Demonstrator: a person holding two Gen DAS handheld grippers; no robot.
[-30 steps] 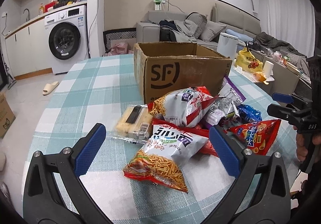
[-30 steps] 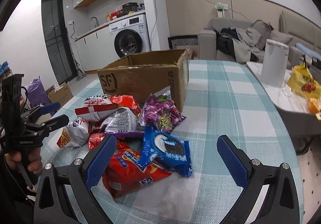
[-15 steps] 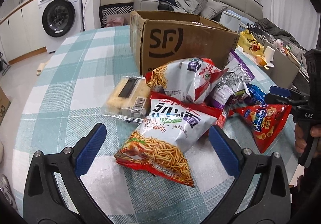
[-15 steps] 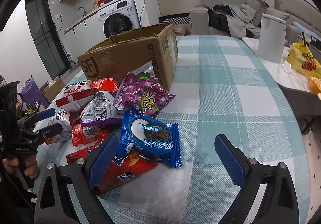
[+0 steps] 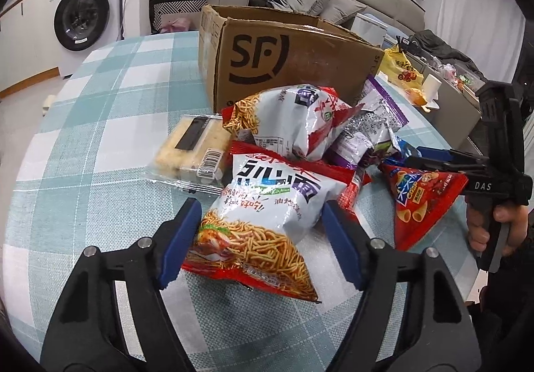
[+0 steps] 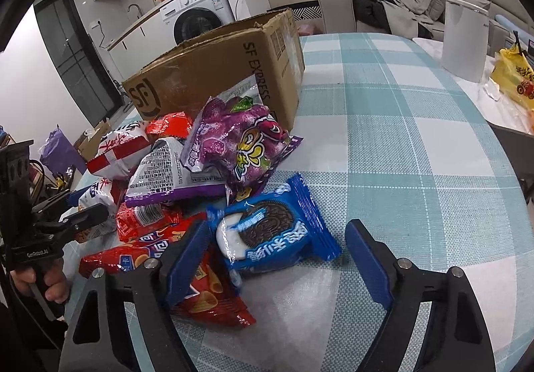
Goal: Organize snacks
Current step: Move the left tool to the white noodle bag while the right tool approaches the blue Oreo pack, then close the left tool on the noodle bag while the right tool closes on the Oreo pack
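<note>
A heap of snack bags lies on the checked table in front of an open SF cardboard box [image 5: 287, 55], which also shows in the right wrist view [image 6: 213, 71]. My left gripper [image 5: 260, 238] is open, its jaws on either side of a white noodle-snack bag [image 5: 267, 208]. My right gripper [image 6: 277, 258] is open around a blue Oreo pack [image 6: 270, 232]; its left finger lies over a red chip bag [image 6: 207, 295]. A purple candy bag [image 6: 240, 141] lies behind the Oreo pack.
A clear pack of pale cakes [image 5: 190, 151] lies left of the heap. A second noodle bag [image 5: 293, 118] leans on the box. A white bin [image 6: 465, 38] and yellow bag [image 6: 514, 78] stand on a side table at the right. A washing machine [image 5: 83, 18] stands behind.
Both grippers have moved forward and down onto the heap. The left jaws have narrowed around the noodle bag. The right jaws have narrowed around the Oreo pack.
</note>
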